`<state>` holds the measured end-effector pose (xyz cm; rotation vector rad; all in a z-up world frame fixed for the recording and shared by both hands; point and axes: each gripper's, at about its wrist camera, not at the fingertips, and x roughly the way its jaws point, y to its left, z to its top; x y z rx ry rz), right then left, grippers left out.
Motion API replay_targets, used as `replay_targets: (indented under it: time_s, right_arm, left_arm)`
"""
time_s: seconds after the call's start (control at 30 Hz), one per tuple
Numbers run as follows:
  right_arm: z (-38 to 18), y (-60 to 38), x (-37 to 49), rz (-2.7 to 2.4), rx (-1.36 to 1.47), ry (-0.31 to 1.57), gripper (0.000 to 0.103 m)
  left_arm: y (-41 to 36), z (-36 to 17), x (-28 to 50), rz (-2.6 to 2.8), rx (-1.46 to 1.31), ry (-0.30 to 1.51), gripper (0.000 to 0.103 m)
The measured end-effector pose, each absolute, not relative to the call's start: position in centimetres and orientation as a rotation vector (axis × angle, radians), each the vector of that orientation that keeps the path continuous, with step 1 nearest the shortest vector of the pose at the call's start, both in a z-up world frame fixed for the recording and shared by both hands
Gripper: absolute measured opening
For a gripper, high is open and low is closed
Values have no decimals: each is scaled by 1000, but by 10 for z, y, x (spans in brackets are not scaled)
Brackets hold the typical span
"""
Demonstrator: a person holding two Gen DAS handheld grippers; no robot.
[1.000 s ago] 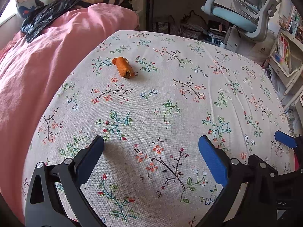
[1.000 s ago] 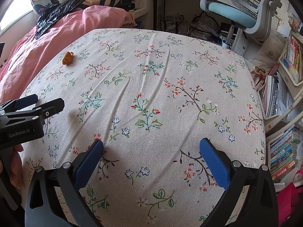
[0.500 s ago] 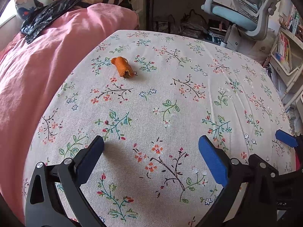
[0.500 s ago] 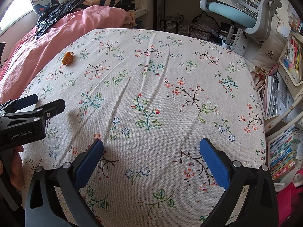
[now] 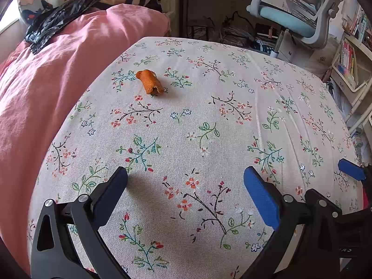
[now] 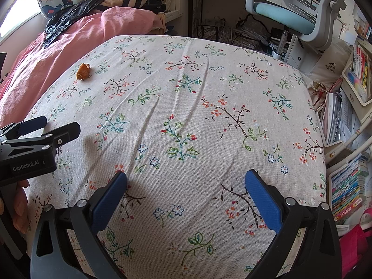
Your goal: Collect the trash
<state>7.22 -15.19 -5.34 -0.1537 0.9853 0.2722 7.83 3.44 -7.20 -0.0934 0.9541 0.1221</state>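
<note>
A curled piece of orange peel (image 5: 150,82) is seen lying on the floral bedsheet (image 5: 209,139), far left, near the pink duvet (image 5: 46,81). The left tongs (image 5: 186,193) are held wide open above the sheet, nothing gripped, well short of the peel. The right tongs (image 6: 186,191) are likewise spread wide and empty. A black plastic bag (image 5: 58,21) is draped on the duvet's far end.
</note>
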Motion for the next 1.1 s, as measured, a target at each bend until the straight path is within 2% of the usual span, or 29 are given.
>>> replay_targets:
  time_s: [1.1]
  right_arm:
    - [-54, -152, 72, 272, -154, 985, 97]
  left_arm:
    - [33, -72, 80, 103, -91, 956, 96]
